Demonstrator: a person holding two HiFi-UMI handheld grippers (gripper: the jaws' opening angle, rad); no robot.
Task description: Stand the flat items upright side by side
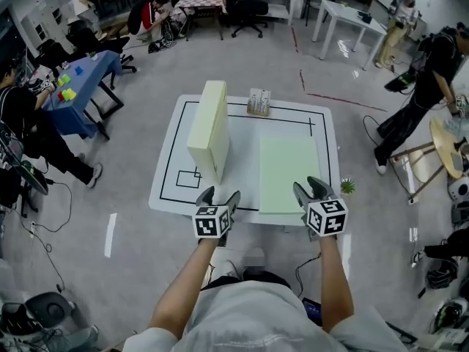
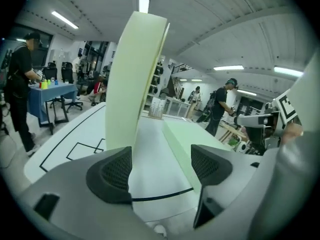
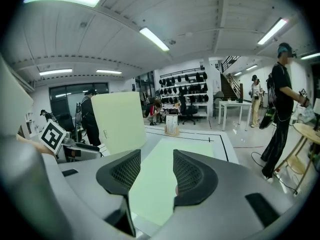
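Half done, I judged: one pale slab (image 1: pixel 208 129) stood upright at the bench's (image 1: pixel 168 189) ten o'clock; the green slab (image 1: pixel 288 173) lay flat at three, unraised; the left hand-held gripper (image 1: pixel 219 194) and right hand-held gripper (image 1: pixel 310 187) gaped at six, gripping nothing.

White table (image 1: pixel 242 163), black line markings. Pale slab (image 1: pixel 209 130) stands upright on the left half, green slab (image 1: pixel 287 173) lies flat on the right, small stand (image 1: pixel 259 102) at far edge.
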